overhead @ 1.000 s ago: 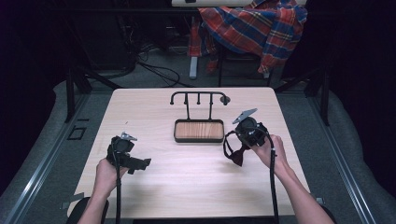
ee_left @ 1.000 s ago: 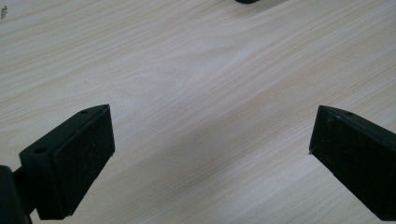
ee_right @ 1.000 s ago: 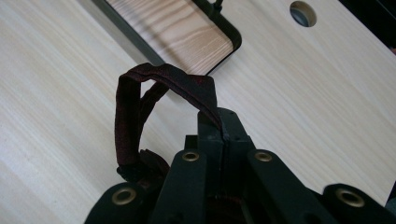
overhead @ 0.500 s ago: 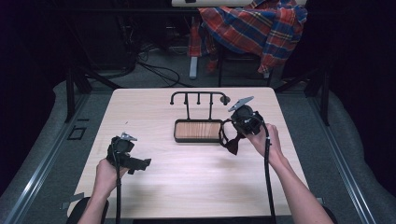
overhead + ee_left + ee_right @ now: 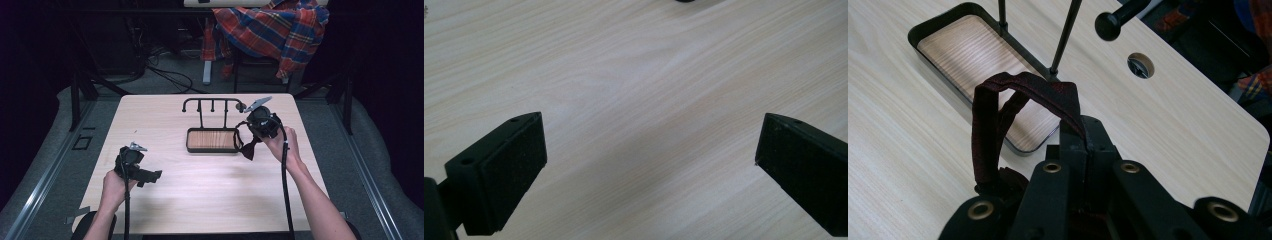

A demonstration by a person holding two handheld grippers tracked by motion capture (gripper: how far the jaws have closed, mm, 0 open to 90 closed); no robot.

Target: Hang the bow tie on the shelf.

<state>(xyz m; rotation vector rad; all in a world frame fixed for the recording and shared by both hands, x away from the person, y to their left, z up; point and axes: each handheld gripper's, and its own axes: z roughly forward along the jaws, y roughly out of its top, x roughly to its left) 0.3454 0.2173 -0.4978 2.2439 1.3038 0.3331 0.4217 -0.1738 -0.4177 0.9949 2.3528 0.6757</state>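
Two grippers: my right (image 5: 248,141) pinches the bow tie's (image 5: 1013,115) limp, light strap loop, best held there; my left (image 5: 148,176) gapes idle

rack (image 5: 212,104) just beside right gripper (image 5: 250,145)

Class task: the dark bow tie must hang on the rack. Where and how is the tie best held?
Grip the strap, as the right claw does, shut on the bow tie. The band arches into an open loop, so approach the rack's knobbed end from the side and slide the loop on.
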